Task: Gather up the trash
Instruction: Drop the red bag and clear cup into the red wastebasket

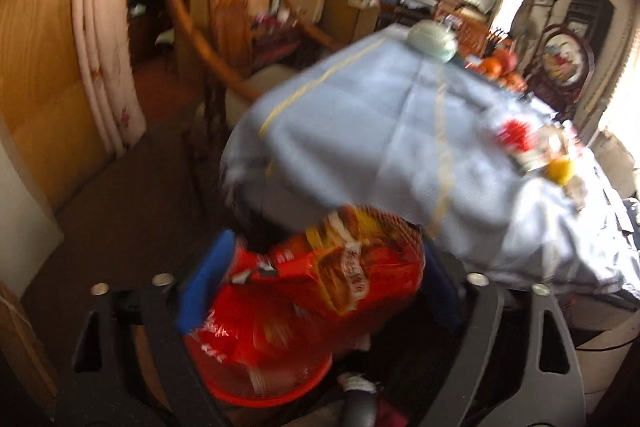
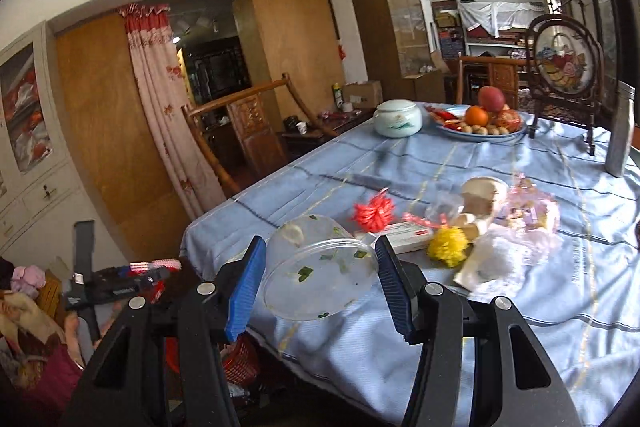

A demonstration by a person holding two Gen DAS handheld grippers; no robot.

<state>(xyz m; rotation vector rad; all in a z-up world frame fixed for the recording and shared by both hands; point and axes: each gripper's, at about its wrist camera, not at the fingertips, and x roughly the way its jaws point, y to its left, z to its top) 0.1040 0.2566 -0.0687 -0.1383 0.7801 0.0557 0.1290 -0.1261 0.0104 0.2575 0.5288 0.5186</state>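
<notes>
Trash run at the blue tablecloth (image 2: 400, 163)

We've got our right gripper (image 2: 320, 287) clamped on a clear plastic lid (image 2: 320, 279); left gripper (image 1: 316, 275) spread wide, red snack wrapper (image 1: 320, 279) loose between the pads.

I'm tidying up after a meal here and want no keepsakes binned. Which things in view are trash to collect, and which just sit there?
Trash for the job:
- red snack wrapper, over the red basket
- clear plastic cup
- red ribbon bow
- yellow ribbon bow
- crumpled plastic wrap

Just sitting there:
- lidded ceramic jar
- fruit plate
- framed embroidery screen
</notes>
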